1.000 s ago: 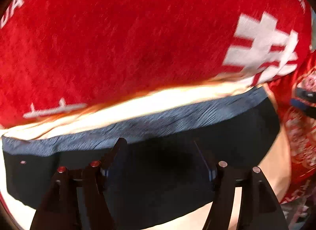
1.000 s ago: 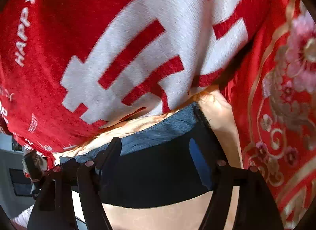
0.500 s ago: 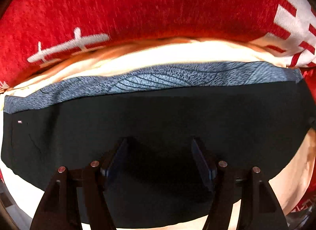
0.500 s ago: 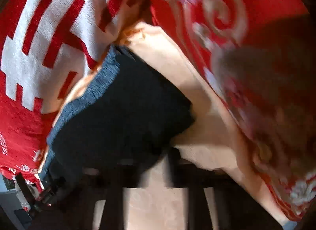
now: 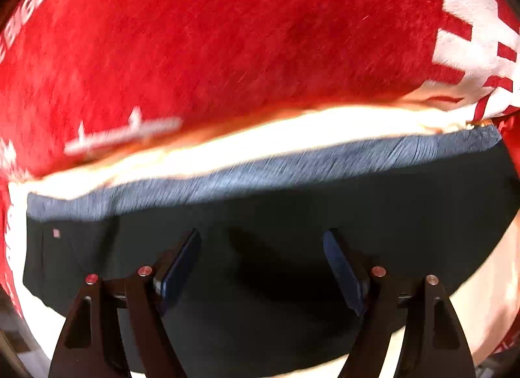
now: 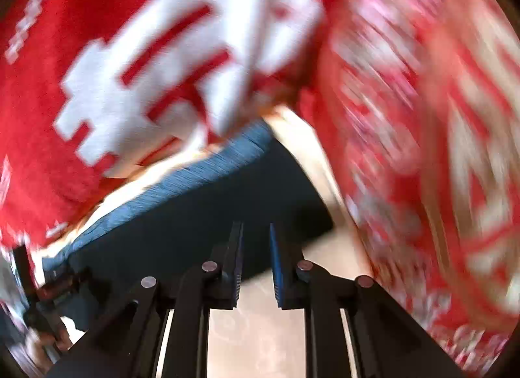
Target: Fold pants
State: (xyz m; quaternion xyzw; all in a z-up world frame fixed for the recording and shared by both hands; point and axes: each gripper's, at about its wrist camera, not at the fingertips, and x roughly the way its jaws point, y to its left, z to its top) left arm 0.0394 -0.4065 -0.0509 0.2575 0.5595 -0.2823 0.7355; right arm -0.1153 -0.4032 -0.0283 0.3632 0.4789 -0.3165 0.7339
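Pants (image 5: 292,231), dark navy with a heathered blue-grey waistband (image 5: 276,170), lying flat on a pale peach surface (image 5: 292,137), waistband at the far edge just short of a red plush blanket (image 5: 227,53) bearing white characters. Already looking like a compact rectangle with clean edges, so probably folded at least once; leg ends hidden.

Left gripper (image 5: 261,261) hovering low over the middle of the dark cloth, fingers spread wide, nothing between them. Right gripper (image 6: 255,254) near the garment's right corner, fingers drawn close with a narrow gap, nothing visibly pinched, though motion blur leaves contact uncertain. Red floral fabric (image 6: 422,150) just beside that corner.

Likely between folds: repositioning for a fresh grasp. Next move calling for a pinch on the near edge at both corners, then an even lift toward the waistband, without dragging lower layers askew.
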